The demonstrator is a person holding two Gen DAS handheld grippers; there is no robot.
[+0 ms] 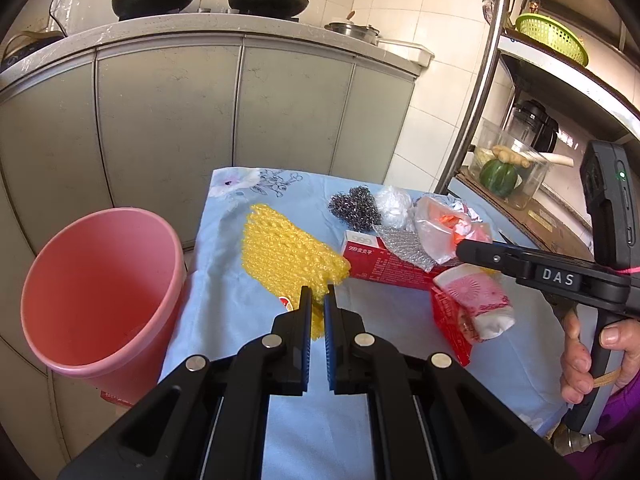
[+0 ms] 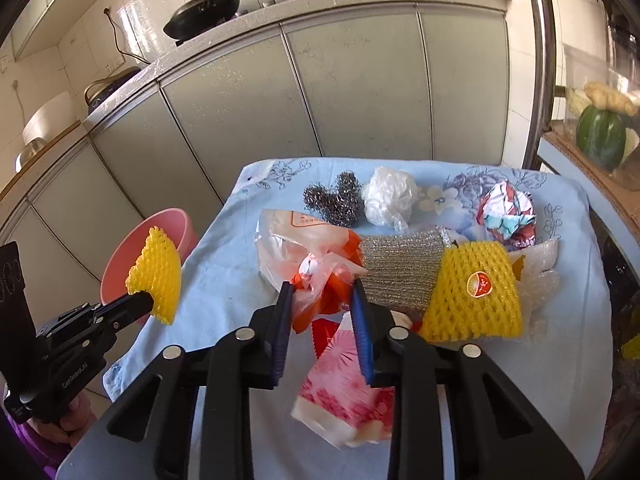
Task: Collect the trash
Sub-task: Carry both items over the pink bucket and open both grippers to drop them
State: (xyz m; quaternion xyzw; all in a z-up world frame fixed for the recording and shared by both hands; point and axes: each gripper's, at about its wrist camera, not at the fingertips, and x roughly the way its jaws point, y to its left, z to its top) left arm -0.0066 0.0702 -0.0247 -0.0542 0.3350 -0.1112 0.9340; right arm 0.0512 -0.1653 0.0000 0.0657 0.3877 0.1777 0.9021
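Beside pink plastic bin [image 1: 100,292]: yellow foam fruit net [image 2: 158,276] clamped in left gripper [image 1: 318,296] | light, squashy, springy; pinch an edge | right gripper [image 2: 322,294] closing around crinkly orange-and-clear plastic bag [image 2: 320,268], right of bin

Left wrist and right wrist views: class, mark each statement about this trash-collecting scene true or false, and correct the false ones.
1. The left gripper is shut on a yellow foam net. True.
2. The pink bin is packed with trash. False: no trash shows inside it.
3. A steel scourer lies beside a crumpled white bag on the blue cloth. True.
4. The pink bin stands on the blue cloth. False: it stands beside the table, off the cloth.
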